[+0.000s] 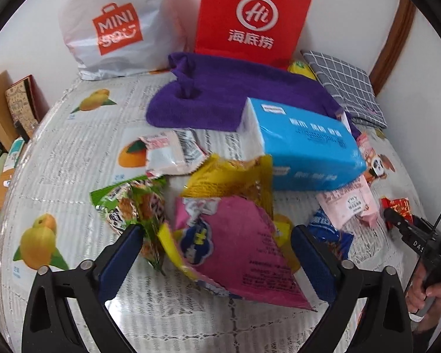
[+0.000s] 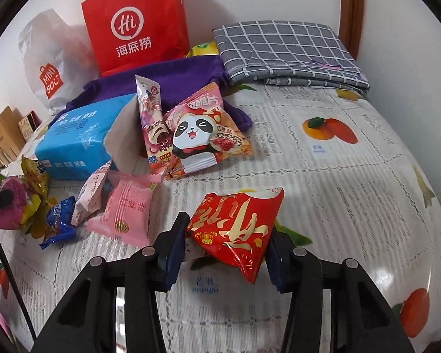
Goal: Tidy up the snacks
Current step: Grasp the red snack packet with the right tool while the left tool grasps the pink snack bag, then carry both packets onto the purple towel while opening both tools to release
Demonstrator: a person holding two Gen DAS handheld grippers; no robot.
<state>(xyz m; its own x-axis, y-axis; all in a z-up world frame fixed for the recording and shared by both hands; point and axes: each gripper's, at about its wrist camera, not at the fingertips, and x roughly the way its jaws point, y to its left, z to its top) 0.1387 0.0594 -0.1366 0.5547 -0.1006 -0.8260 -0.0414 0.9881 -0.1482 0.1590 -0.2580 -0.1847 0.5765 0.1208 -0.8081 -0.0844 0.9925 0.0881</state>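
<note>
Snack packets lie scattered on the fruit-print tablecloth. My left gripper is open, its fingers either side of a pink-and-yellow packet, with a green packet by the left finger and a yellow one behind. My right gripper is shut on a red-and-gold packet, held just above the cloth. A panda packet, a pink packet and a small blue packet lie ahead and to its left. The right gripper also shows in the left wrist view.
A blue tissue pack sits mid-table on a purple towel. A red paper bag and a white Miniso bag stand against the back wall. A folded grey checked cloth lies at the back right.
</note>
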